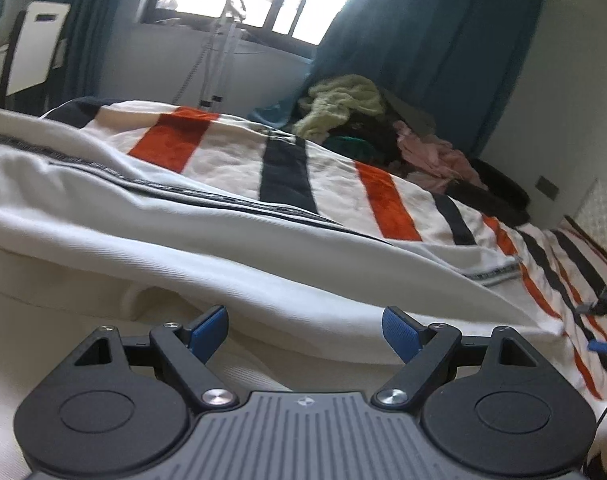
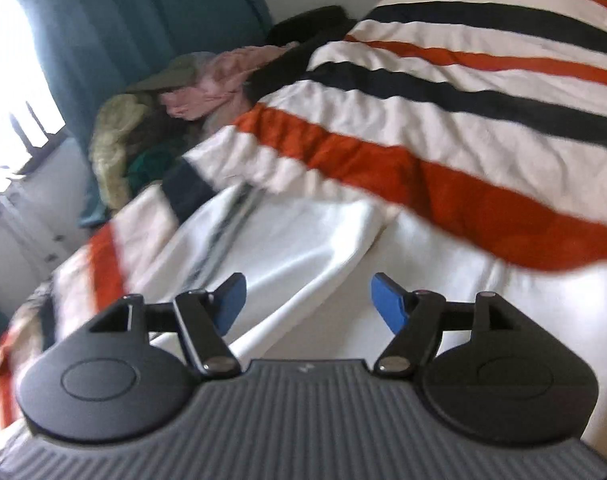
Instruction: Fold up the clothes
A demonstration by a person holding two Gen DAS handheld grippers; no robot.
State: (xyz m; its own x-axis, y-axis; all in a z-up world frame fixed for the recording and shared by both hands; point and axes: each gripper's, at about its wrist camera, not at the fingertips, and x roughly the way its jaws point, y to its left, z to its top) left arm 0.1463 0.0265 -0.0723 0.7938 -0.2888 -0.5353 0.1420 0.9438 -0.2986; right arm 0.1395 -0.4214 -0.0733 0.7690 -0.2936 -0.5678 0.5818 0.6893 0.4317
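The left gripper [image 1: 305,330] sits low over the white garment [image 1: 175,240], its blue-padded fingers [image 1: 209,332] spread wide with nothing between them. The garment (white, with a dark patterned band running along it) lies stretched across the striped blanket [image 1: 287,160] on the bed, directly ahead of the fingertips. Further right, a heap of other clothes [image 1: 383,124] rests at the far edge of the bed below the teal curtain [image 1: 423,40]. The right gripper [image 2: 309,306] also has its fingers wide apart and empty, hovering above a folded edge of the same garment [image 2: 303,240], with the blanket's orange stripe [image 2: 443,184] just beyond it.
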